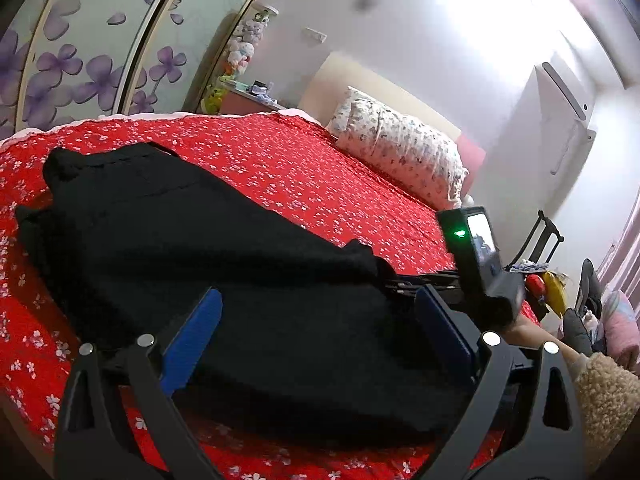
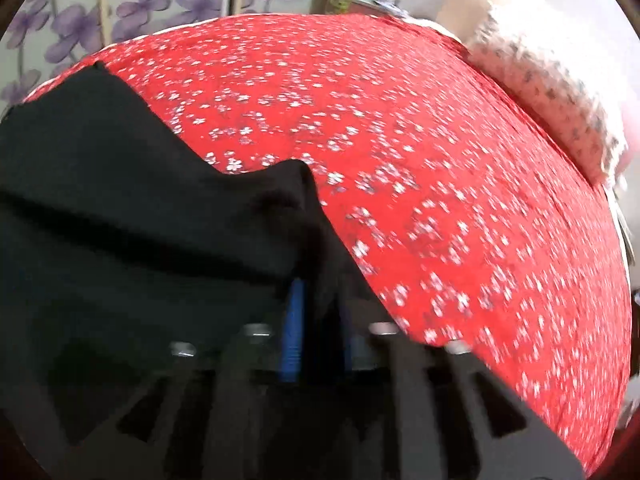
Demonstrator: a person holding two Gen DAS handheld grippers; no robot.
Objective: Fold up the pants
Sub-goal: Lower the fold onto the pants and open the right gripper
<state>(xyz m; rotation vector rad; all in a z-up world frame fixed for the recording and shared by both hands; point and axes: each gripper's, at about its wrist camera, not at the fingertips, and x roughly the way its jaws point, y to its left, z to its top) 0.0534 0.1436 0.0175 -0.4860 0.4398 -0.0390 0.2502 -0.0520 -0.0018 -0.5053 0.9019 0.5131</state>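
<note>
Black pants (image 1: 200, 240) lie spread across the red flowered bedspread (image 1: 300, 168). My left gripper (image 1: 320, 332) hovers low over their near part, blue pads wide apart, with cloth below them and nothing pinched. My right gripper (image 1: 394, 280) reaches in from the right at the pants' right edge, where the cloth bunches up. In the blurred right wrist view the pants (image 2: 120, 200) fill the left side and drape in a peak over the right gripper (image 2: 320, 300). Its blue pads (image 2: 294, 332) stand close together with black cloth between them. The fingertips are hidden under the fabric.
A flowered pillow (image 1: 400, 148) lies at the head of the bed, far right. Wardrobe doors with purple flowers (image 1: 80, 68) stand behind the bed, with a small nightstand (image 1: 248, 100) beside them. A person's fleecy sleeve (image 1: 604, 392) and floor clutter (image 1: 560, 288) are at right.
</note>
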